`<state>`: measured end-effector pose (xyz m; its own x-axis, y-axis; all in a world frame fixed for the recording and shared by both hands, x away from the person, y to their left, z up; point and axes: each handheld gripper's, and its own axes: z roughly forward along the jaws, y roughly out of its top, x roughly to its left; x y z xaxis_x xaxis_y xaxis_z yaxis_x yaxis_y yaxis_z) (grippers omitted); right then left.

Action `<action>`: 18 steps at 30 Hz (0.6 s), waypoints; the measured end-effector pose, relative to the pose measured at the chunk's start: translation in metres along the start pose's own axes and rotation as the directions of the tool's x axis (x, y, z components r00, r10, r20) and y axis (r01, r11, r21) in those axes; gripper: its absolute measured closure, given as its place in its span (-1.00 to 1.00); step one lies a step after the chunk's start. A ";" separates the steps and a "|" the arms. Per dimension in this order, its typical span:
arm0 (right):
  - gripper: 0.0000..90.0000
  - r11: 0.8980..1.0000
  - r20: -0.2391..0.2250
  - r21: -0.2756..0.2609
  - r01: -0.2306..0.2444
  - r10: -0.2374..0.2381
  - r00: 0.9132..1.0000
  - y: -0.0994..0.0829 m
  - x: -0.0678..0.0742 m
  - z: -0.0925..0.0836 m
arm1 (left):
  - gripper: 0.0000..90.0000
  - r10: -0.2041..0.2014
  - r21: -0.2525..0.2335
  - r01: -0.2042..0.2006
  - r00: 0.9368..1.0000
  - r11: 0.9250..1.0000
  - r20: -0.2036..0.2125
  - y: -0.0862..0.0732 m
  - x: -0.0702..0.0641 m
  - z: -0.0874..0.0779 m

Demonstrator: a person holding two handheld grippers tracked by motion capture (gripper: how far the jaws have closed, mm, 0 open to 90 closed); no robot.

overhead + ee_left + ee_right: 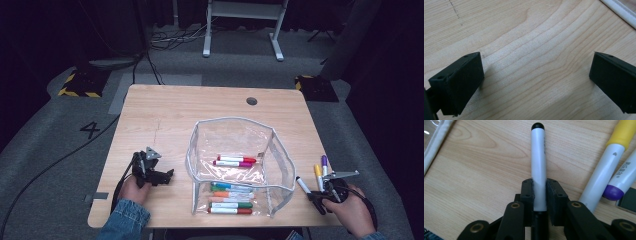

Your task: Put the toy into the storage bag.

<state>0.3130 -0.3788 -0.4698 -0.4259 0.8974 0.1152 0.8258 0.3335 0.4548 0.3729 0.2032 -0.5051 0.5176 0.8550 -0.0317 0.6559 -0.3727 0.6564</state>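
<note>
Most markers already in clear pouch [235,165]; right gripper [539,192] clamps black marker [538,157], yellow marker [609,162] and purple marker [624,180] left on table [165,115], left gripper [536,80] wide open, empty.

My light wooden table [165,115] stands on grey carpet [45,150]; a white desk frame [240,25] stands beyond in darkness.

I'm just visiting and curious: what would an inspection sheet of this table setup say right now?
Surface: wooden table, round hole near its far edge.
Job's things: clear pouch, open, holding coloured markers; black marker; yellow marker and purple marker lying beside it.
Clutter: nothing seen.
Grippers: left gripper open over bare wood; right gripper shut on the black marker.
Cables: black cable across the floor, left.
Surroundings: grey carpet, white stand legs beyond.
</note>
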 end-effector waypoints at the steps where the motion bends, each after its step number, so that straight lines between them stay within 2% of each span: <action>1: 0.71 1.000 0.002 0.002 -0.002 0.002 1.000 0.001 0.001 0.000 | -1.00 0.000 0.000 0.000 1.000 1.000 0.000 0.000 0.000 0.000; 4: 0.71 1.000 -0.015 0.011 -0.015 0.015 1.000 0.002 0.003 0.000 | -1.00 0.000 0.000 0.000 1.000 1.000 0.000 0.000 0.000 0.000; 8: 0.71 1.000 -0.035 -0.009 -0.017 0.016 0.999 0.006 0.005 -0.007 | -1.00 -0.001 0.002 0.001 1.000 1.000 0.000 0.000 0.000 0.000; 13: 0.71 0.999 -0.087 -0.045 -0.009 0.005 0.996 0.014 0.010 -0.026 | -1.00 0.000 0.000 0.000 1.000 1.000 0.000 0.000 0.000 0.000; 18: 0.71 0.996 -0.118 -0.088 0.015 -0.026 0.993 0.023 0.017 -0.048 | -1.00 0.000 0.000 0.000 1.000 1.000 0.000 0.000 0.000 0.000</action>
<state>0.3075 -0.3700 -0.4152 -0.4877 0.8482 0.2069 0.7835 0.3206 0.5323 0.3730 0.2032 -0.5051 0.5178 0.8549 -0.0316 0.6557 -0.3729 0.6565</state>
